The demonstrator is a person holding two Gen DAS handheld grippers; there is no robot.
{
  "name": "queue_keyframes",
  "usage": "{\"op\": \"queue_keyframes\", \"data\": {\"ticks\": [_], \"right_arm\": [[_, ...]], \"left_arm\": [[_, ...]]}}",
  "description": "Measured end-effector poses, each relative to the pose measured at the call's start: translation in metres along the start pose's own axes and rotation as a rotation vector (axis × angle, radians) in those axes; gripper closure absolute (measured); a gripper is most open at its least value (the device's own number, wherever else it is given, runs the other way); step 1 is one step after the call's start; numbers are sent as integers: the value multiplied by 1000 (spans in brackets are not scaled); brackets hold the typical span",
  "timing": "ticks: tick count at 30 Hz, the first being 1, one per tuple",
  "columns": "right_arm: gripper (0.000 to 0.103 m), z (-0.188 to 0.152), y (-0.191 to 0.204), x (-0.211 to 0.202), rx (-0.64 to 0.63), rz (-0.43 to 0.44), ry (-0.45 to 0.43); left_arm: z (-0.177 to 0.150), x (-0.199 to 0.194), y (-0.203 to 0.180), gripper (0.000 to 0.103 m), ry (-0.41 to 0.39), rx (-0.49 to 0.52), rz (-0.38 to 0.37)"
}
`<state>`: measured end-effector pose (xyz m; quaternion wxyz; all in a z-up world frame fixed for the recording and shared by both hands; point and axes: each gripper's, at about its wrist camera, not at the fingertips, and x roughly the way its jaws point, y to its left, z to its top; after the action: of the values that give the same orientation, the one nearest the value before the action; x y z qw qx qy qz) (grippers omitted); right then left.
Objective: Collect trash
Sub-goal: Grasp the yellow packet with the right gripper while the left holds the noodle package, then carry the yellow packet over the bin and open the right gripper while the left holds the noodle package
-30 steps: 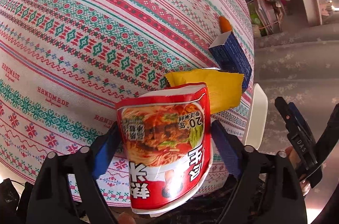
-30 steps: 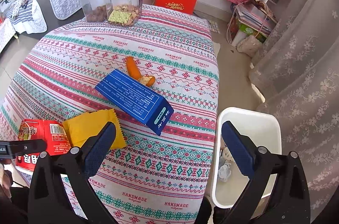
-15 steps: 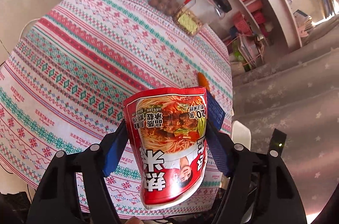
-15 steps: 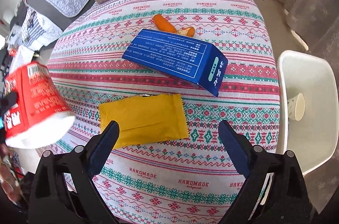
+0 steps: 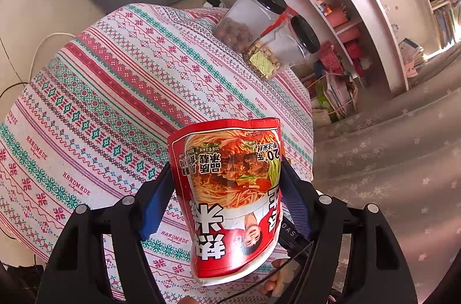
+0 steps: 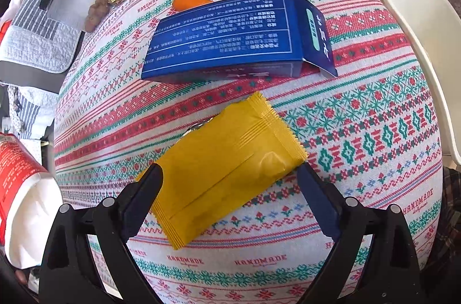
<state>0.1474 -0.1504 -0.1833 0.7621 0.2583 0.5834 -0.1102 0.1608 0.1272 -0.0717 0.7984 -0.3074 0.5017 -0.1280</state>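
Cup point(image 5: 233, 197) in the left gripper point(image 5: 227, 188): red instant-noodle cup, pinched across its sides by both blue pads point(image 5: 154, 206), print upside down, white rim end toward the camera. It hangs clear above the table point(image 5: 115, 91), over the near edge. In the right wrist view the same cup shows at the far left edge, off the cloth.

Right gripper point(image 6: 230, 188): jaws spread wide, pointing steeply down, straddling the near half of the yellow packet point(image 6: 227, 168). Packet lies flat on the patterned cloth, skewed, one sealed end toward the blue box point(image 6: 230, 39). Left finger point(image 6: 144, 194) overlaps the packet's edge in view; whether it touches cannot be told. Right finger stands just beside the packet's corner, no pad pressing on it.

Blue box lies flat beyond the packet, one end flap ajar toward the bin side. Orange peel point(image 6: 190, 1) just behind the box, partly hidden by it.

Bin point(image 6: 417, 45), white, stands off the table's right edge; only part of its rim shows.

Two clear jars point(image 5: 265, 30) with black lids at the far side of the table, touching each other.
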Motion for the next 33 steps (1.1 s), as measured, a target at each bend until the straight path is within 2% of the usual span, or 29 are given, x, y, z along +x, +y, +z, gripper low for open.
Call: {"op": "queue_keyframes", "data": {"ticks": [2, 4, 5, 6, 8, 9, 10, 12, 20, 28, 33], "right_arm": [[18, -3, 12, 2, -24, -32, -30], [40, -5, 25, 3, -63, -65, -61], [45, -6, 29, 4, -74, -62, -73], [56, -2, 27, 2, -86, -58, -79], [66, 0, 31, 3, -95, -54, -98], [78, 3, 32, 3, -99, -39, -104], [97, 7, 33, 7, -107, 12, -76], [99, 11, 36, 11, -105, 63, -32], [102, 6, 69, -12, -272, 138, -103], [102, 16, 88, -57, -401, 167, -277], [103, 21, 88, -86, -439, 173, -389]], "left_arm": [[3, -3, 6, 33, -7, -5, 7], [5, -5, 9, 33, -18, -8, 21], [6, -7, 11, 33, -24, -11, 29], [7, -7, 13, 33, -29, -15, 36], [9, -8, 17, 33, -36, -21, 50], [10, -9, 18, 33, -40, -24, 57], [10, -9, 20, 33, -44, -24, 63], [11, -11, 23, 33, -54, -23, 74], [16, -20, 27, 33, -103, -11, 115], [20, -28, 20, 33, -196, 34, 184], [23, -32, 11, 33, -272, 71, 226]]}}
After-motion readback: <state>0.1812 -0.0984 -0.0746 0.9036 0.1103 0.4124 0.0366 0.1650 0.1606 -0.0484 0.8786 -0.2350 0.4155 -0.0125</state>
